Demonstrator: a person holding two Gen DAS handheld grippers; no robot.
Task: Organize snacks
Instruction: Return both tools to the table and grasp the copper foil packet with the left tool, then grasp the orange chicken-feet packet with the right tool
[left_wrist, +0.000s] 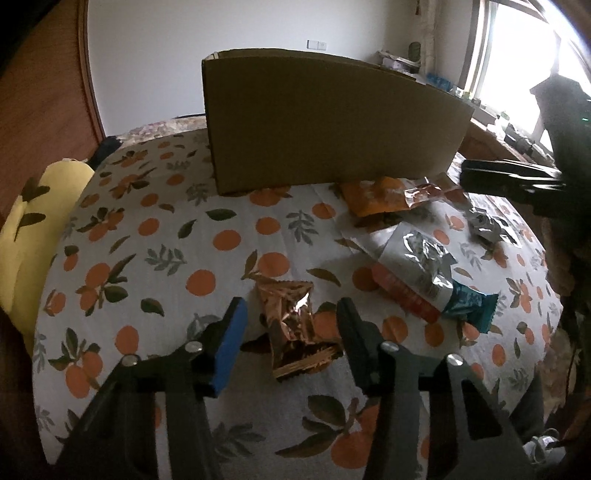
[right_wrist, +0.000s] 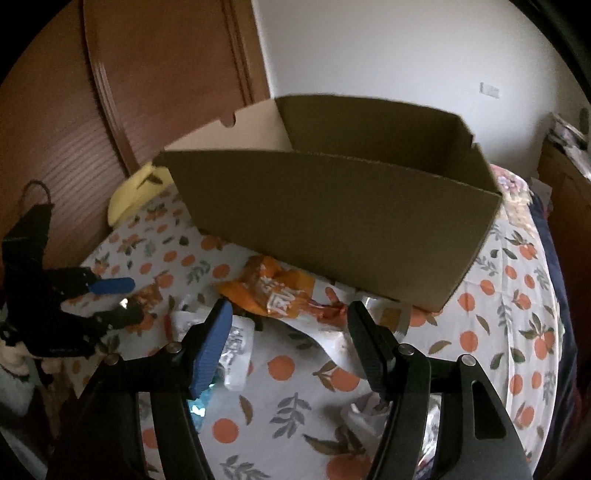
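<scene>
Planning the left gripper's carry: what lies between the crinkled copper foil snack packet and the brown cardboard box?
Only bare orange-print tablecloth separates copper packet from box, in the left wrist view.

Orange-print tablecloth (left_wrist: 155, 236), cardboard box (left_wrist: 332, 129), snack packets (left_wrist: 291, 325)

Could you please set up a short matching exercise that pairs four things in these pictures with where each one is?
Things:
1. cardboard box
2. copper foil packet
3. orange snack bag
4. yellow cushion

Places:
A. between the fingers of the left claw
B. beyond the table's left edge in the left wrist view
C. at the far side of the table, open at the top
D. lying against the foot of the box

Pairs: 1-C, 2-A, 3-D, 4-B
</scene>
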